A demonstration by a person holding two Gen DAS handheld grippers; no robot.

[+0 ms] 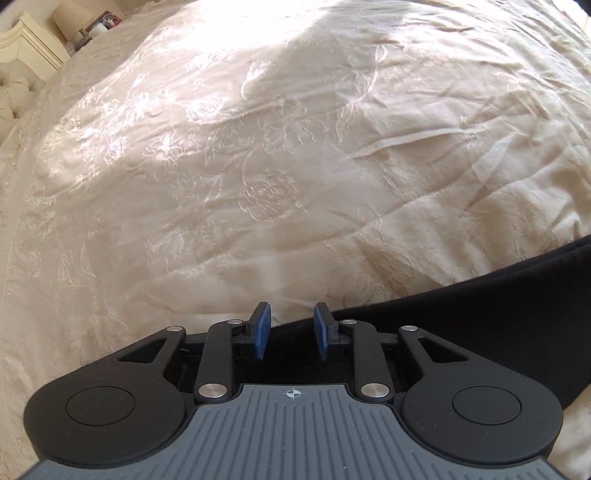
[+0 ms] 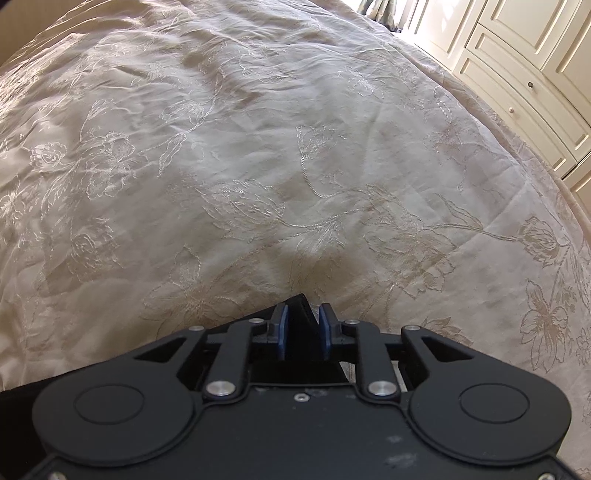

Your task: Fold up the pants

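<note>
The black pants (image 1: 480,314) lie on the cream bedspread (image 1: 258,166), running off to the right edge of the left wrist view. My left gripper (image 1: 291,326) hangs just over their near-left edge. Its blue pads (image 1: 260,330) stand apart and press on nothing. In the right wrist view a pointed corner of the pants (image 2: 302,308) pokes up between the blue pads (image 2: 282,332) of my right gripper (image 2: 303,330). Those pads stand slightly apart, and the cloth looks loose between them. More black cloth shows at the lower left (image 2: 18,397).
The flower-embroidered bedspread (image 2: 258,166) fills both views, wrinkled and sunlit at the far side. A cream headboard and a nightstand with a lamp (image 1: 74,29) stand at the upper left. White cabinets with drawers (image 2: 524,74) run along the bed's right edge.
</note>
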